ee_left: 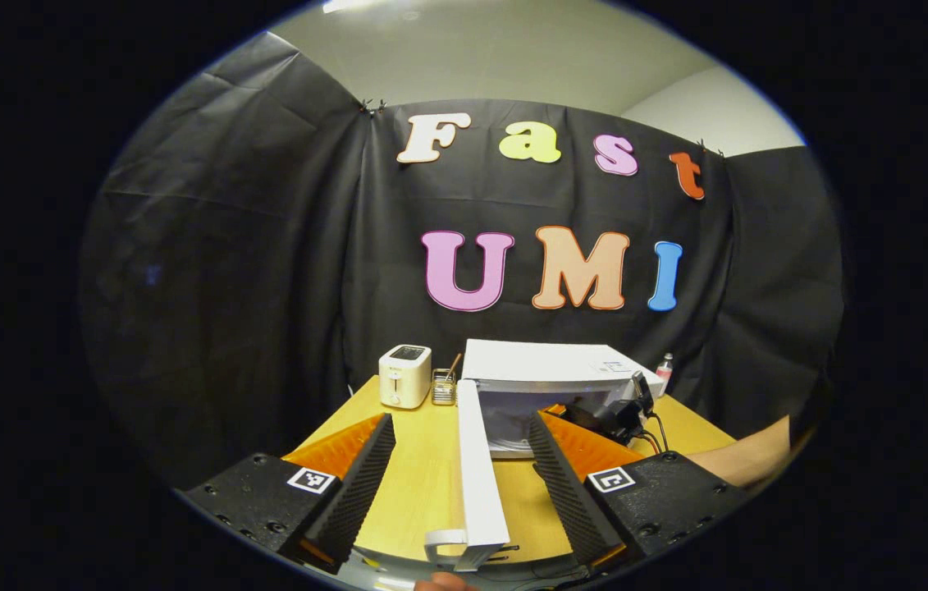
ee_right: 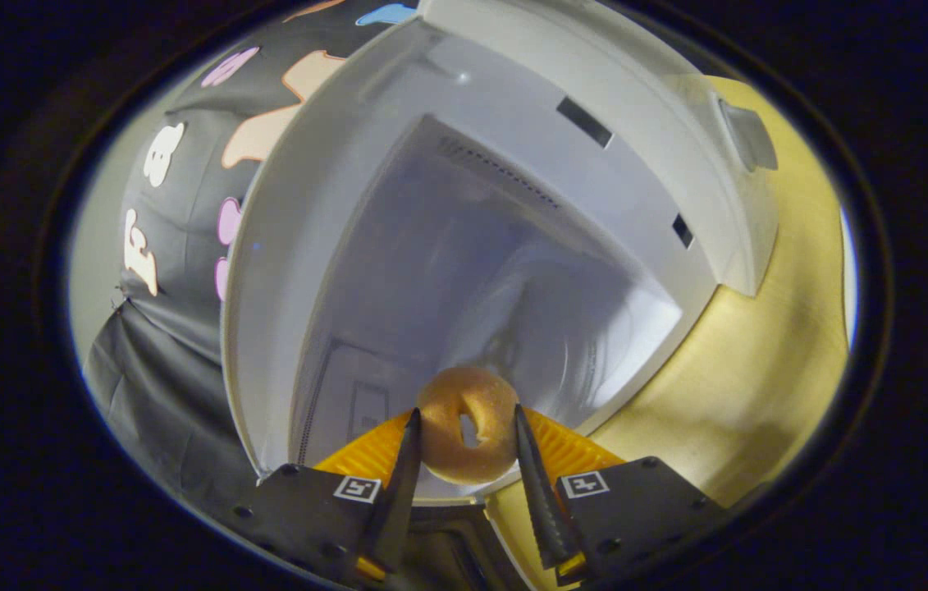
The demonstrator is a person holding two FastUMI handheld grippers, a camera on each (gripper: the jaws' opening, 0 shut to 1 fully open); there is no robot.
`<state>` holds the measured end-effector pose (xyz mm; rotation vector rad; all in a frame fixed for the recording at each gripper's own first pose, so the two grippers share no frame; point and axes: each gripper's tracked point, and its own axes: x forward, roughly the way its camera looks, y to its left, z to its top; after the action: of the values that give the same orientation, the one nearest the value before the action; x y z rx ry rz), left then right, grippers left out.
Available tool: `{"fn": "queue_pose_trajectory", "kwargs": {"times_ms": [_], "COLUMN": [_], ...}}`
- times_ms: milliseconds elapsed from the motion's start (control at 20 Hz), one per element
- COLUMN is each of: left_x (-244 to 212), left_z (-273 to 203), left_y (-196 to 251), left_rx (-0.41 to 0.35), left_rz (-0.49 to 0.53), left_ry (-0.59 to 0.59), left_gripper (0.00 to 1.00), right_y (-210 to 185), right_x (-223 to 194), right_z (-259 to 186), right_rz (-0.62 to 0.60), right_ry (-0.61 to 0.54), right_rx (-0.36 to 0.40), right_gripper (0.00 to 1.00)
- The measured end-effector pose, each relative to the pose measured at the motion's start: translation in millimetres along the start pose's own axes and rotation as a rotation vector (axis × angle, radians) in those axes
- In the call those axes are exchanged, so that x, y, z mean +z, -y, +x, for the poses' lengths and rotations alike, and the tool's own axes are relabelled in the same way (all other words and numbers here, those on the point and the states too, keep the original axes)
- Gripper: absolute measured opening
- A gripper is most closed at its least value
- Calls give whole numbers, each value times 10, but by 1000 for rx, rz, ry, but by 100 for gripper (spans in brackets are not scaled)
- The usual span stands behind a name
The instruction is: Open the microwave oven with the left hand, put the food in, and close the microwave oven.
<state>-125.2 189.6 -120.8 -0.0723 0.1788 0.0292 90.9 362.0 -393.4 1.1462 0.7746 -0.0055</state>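
Note:
The white microwave [ee_left: 554, 369] stands on the wooden table [ee_left: 422, 484] with its door [ee_left: 476, 476] swung open towards me, seen edge-on. My left gripper [ee_left: 461, 419] is open, its fingers wide apart on either side of the door's edge without touching it. In the left gripper view the right gripper [ee_left: 619, 410] and a forearm reach at the oven's mouth. In the right gripper view my right gripper [ee_right: 466, 412] is shut on a brown ring-shaped doughnut [ee_right: 447, 447], held at the front of the open microwave cavity [ee_right: 472, 271].
A white toaster [ee_left: 404, 376] and a small holder with utensils [ee_left: 444, 386] stand left of the microwave. A small bottle [ee_left: 665, 369] is behind its right corner. Bare table [ee_right: 759, 369] lies beside the oven. The black booth cloth hangs behind.

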Motion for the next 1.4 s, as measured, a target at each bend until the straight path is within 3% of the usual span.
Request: {"fn": "queue_pose_trajectory", "kwargs": {"times_ms": [100,300,550,700,800,900,950,1050,1100,1150,1400], "left_x": [9,-34,-63,-69,-56,-79,-81,-71,-79,-81,-74], "left_z": [23,55,122,142,140,133,128,114,110,111,110], "left_y": [-17,-73,-56,-81,-90,-103,-96,-96,-90,-70,-46], "left_rx": [-2,13,9,11,14,20,21,23,22,18,15], "left_rz": [-3,-9,-34,-20,-22,-27,-30,-34,-33,-34,-47], "left_ry": [-4,-22,-34,-34,-31,-35,-36,-34,-33,-33,-22], "left_gripper": [96,96,96,96,96,96,96,96,96,96,96], "right_y": [-13,-7,139,98,107,112,111,49,32,27,-1], "right_x": [110,216,161,91,95,81,80,145,167,183,274], "right_z": [214,263,300,338,344,336,294,262,237,226,50], "right_rz": [-42,-108,-151,-155,-172,-209,-231,-254,-269,-289,-387], "right_ry": [72,154,152,134,135,136,136,146,150,148,146], "right_rx": [0,18,-34,-24,-39,-42,-49,-34,-22,-14,-2], "right_gripper": [61,64,64,67,69,82,71,74,84,75,75]}}
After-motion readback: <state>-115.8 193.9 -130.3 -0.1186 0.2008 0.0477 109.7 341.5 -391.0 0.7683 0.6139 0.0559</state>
